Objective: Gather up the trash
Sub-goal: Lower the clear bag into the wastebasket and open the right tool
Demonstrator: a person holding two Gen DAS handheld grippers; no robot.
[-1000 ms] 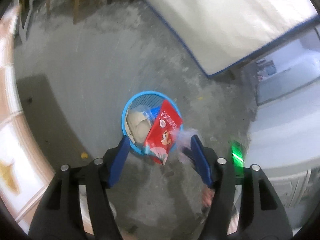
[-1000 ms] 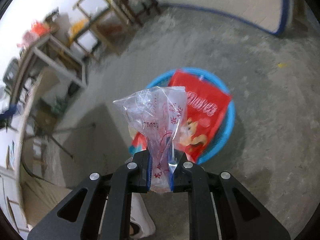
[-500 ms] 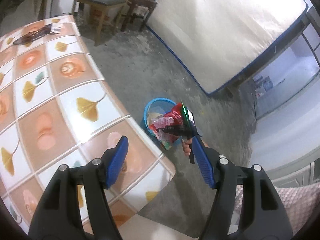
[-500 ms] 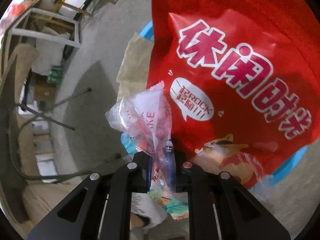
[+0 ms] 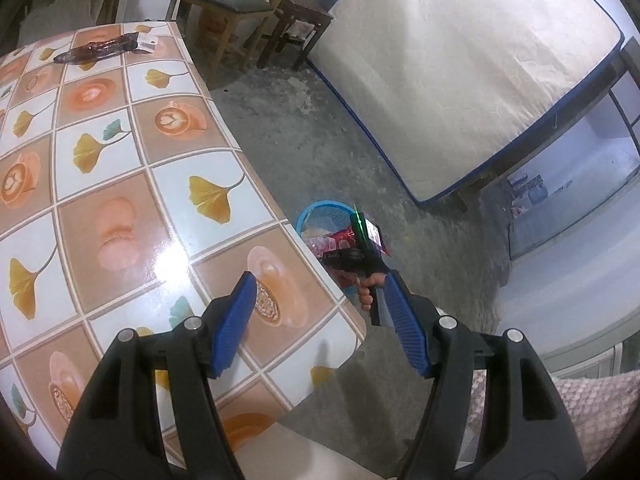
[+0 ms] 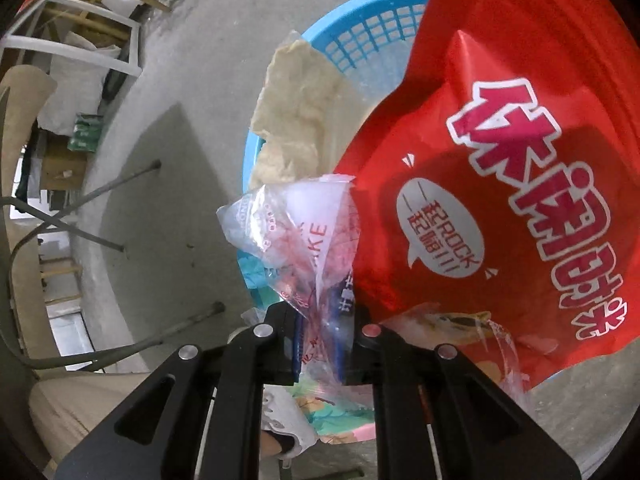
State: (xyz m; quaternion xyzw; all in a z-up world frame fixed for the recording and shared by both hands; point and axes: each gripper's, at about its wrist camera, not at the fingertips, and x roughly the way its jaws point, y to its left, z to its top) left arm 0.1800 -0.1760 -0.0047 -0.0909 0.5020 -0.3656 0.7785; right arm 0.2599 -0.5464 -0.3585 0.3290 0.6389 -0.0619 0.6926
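**Clear wrapper going down to the blue basket**

While daylight is glaring off a bench covered in an oilcloth of ginkgo leaves and coffee cups, the left tool is hanging above its near corner with its blue pads standing wide apart and nothing lying between them. Grey concrete floor is stretching past the bench to a white mattress propped on edge, with dark wooden stools standing near it. A dark wrapper is lying at the bench's far end. Beside the bench, on the floor, a blue basket is sitting just off the bench edge, and the right tool is pointing steeply down at it, gripping a crumpled clear plastic bag tightly between its pads. That bag is sticking up from the tool directly over the basket's near rim, touching a big red snack bag that is leaning out of the basket. A beige crumpled paper is lying inside, against the mesh wall.
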